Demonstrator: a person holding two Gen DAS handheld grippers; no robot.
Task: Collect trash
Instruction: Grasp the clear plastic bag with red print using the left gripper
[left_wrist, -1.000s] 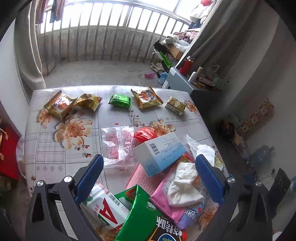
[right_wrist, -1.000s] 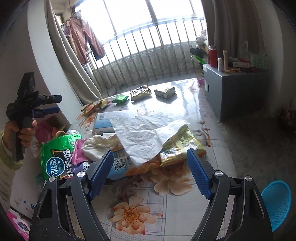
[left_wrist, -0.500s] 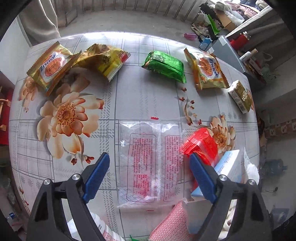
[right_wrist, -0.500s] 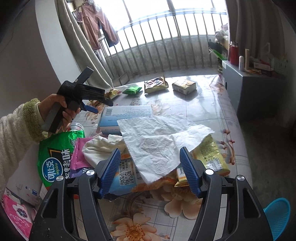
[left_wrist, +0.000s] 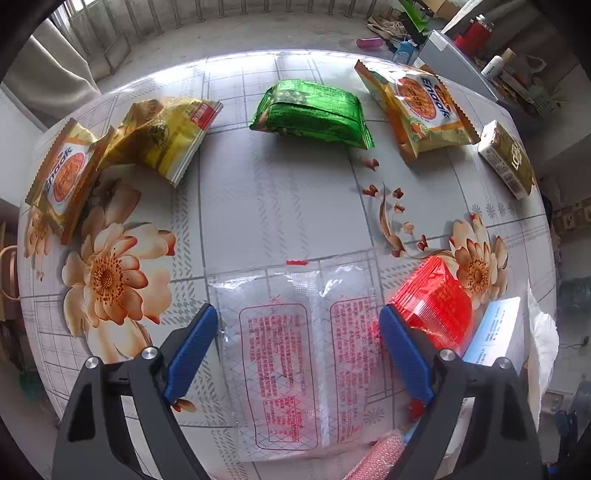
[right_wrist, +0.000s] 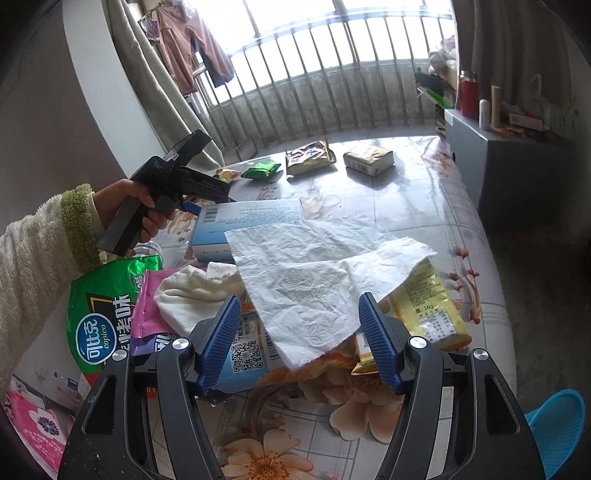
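My left gripper points steeply down and stands open just above a flat clear plastic wrapper with red print, which lies on the flowered table between the blue pads without touching them. A crumpled red wrapper lies beside the right pad. My right gripper is open over the near corner of a spread white paper tissue; the pads stand apart from it. The tissue covers a yellow packet and a printed wrapper.
Along the far edge lie two snack bags, a yellow bag, a green packet and a small box. A green chip bag, pink packet, white cloth and blue-white box crowd the near left. A blue basket sits on the floor.
The left gripper has swung forward and down, from over the near pile to over the clear wrapper, tipping to look straight at the table. The right gripper narrowed and edged nearer the tissue.
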